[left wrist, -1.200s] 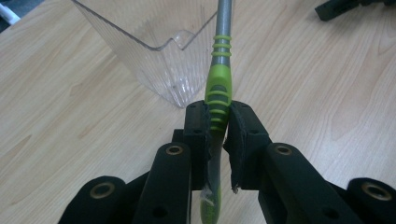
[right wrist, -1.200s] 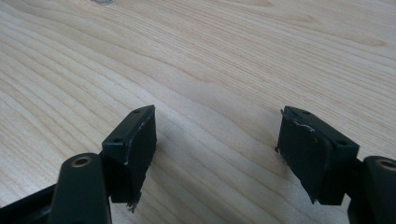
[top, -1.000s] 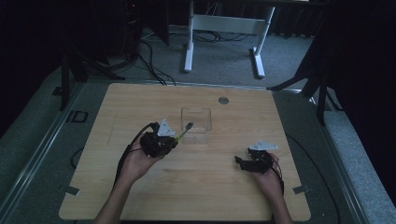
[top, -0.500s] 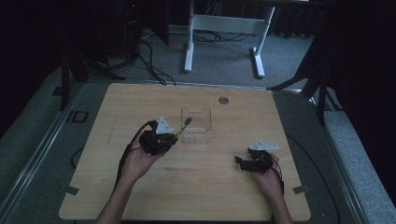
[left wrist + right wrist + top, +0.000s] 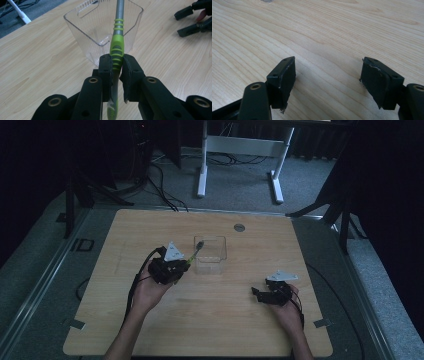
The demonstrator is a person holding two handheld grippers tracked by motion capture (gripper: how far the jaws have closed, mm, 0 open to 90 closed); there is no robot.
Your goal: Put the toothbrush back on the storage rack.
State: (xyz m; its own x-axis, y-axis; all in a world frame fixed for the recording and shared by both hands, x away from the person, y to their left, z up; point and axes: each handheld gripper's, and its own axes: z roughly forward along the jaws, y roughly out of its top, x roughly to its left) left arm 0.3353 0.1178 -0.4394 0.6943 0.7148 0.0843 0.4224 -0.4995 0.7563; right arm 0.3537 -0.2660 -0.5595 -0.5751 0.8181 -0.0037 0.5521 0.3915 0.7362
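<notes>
High view: a wooden table [image 5: 150, 330] with a clear bin [image 5: 210, 253] near its middle, and everything else sits around that bin. Just left of the bin, the left gripper [image 5: 181, 266] is held in the person's left hand [image 5: 145, 292], its jaws clamped on a toothbrush [image 5: 193, 253] — the green-and-grey handle slants up from the jaws so that its far end reaches over the bin's left rim. Beyond the bin, toward the far edge, a small round grey disc [image 5: 239, 227] is set in the tabletop. Right of the bin and nearer the person, well apart from it, the right gripper [image 5: 257, 293] rests low by the table in the right hand [image 5: 289, 312], pointing left.

Left gripper view: the two black jaws press on the toothbrush [image 5: 117, 47] at its ribbed green grip, and the grey shaft runs on over the bin [image 5: 100, 30], which stands just beyond the jaw tips. Right of the bin, the other gripper [image 5: 192, 21] lies farther off.

Right gripper view: the jaws stand wide apart — bare wood [image 5: 324, 37] between them, nothing held.
</notes>
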